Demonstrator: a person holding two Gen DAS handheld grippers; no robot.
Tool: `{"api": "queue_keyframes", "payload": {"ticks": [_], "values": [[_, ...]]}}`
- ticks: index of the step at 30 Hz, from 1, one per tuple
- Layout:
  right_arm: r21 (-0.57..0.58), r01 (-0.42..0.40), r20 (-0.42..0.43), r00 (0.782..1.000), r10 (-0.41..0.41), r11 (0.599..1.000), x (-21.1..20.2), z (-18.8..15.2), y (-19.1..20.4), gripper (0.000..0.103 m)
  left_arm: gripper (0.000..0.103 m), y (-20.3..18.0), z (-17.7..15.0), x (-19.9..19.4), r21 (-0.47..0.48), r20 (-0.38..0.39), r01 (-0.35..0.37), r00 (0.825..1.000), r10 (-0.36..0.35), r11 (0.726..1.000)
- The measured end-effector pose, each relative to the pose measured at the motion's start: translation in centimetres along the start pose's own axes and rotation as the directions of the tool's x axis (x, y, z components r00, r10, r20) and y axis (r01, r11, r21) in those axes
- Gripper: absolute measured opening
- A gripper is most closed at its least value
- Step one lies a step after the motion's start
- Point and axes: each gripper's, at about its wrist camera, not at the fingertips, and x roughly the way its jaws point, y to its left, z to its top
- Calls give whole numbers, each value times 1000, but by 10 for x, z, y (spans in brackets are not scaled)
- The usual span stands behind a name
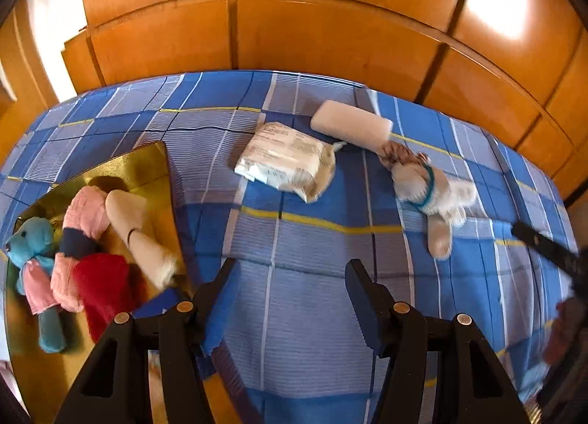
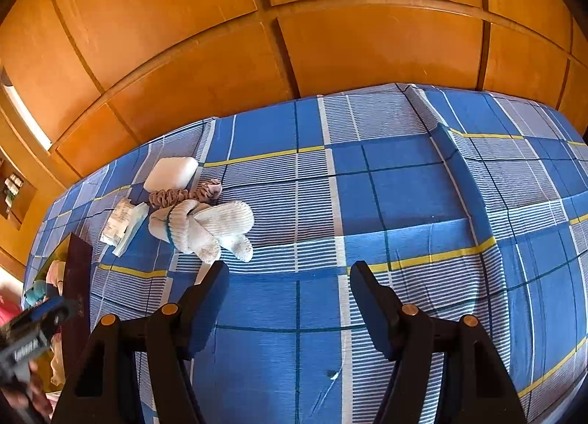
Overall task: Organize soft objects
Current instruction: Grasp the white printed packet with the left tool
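Left wrist view: my left gripper (image 1: 290,277) hangs over the blue checked bedspread (image 1: 316,313), jaws apart at a middling width, nothing between them. My right gripper (image 2: 288,279) is the same over bare cloth: jaws apart, empty.

Soft things still loose on the bedspread, all ahead of my left fingers:
- white foam block (image 1: 351,122), farthest back, long axis running left-high to right-low across the view.
- wrapped packet (image 1: 284,161), pale and crinkled with faint print, lying flat just left of the block, long axis running the same slant.
- pinkish scrunchie (image 1: 395,154), touching the block's right end.
- white knitted gloves with a teal cuff band (image 1: 430,196), bundled just beside the scrunchie; fingers point toward me and to the right.

In the gold box (image 1: 154,166) at lower left: a blue teddy bear (image 1: 31,255) in pink, head toward the far side; a pink knitted piece with a dark band (image 1: 79,236); a red fluffy item (image 1: 101,284); a cream plush piece (image 1: 139,233), long axis running away from me.

Hard to make out: the packet's print is unreadable. The box's near part is cut off by my left finger and the frame edge. In the right wrist view the box shows only its dark side wall, its contents mostly hidden, and my left gripper is a blur at the lower left corner.
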Motion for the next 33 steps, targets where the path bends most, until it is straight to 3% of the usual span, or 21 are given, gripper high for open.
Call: {"api": "queue_keyframes", "payload": {"ticks": [5, 8, 12, 17, 23, 33], "values": [[-15, -22, -3, 1000, 22, 1000, -1, 0, 6, 69, 73, 2, 29, 21, -27, -26, -11, 1000, 10, 1000], [-18, -31, -5, 1000, 31, 999, -1, 0, 8, 69, 89, 0, 47, 37, -18, -38, -20, 999, 19, 1000], [-18, -42, -9, 999, 42, 999, -2, 1, 9, 69, 90, 5, 65, 59, -95, -79, 5, 997, -13, 995], [-7, -60, -23, 998, 60, 998, 0, 1, 9, 69, 90, 21, 88, 88, -279, -149, 37, 985, -82, 960], [-8, -74, -37, 997, 74, 997, 1, 0, 10, 69, 90, 28, 105, 113, -383, -200, 26, 974, -110, 923], [12, -100, -60, 993, 101, 995, 2, -1, 10, 69, 89, 19, 129, 128, -358, -186, -34, 982, -36, 933]]}}
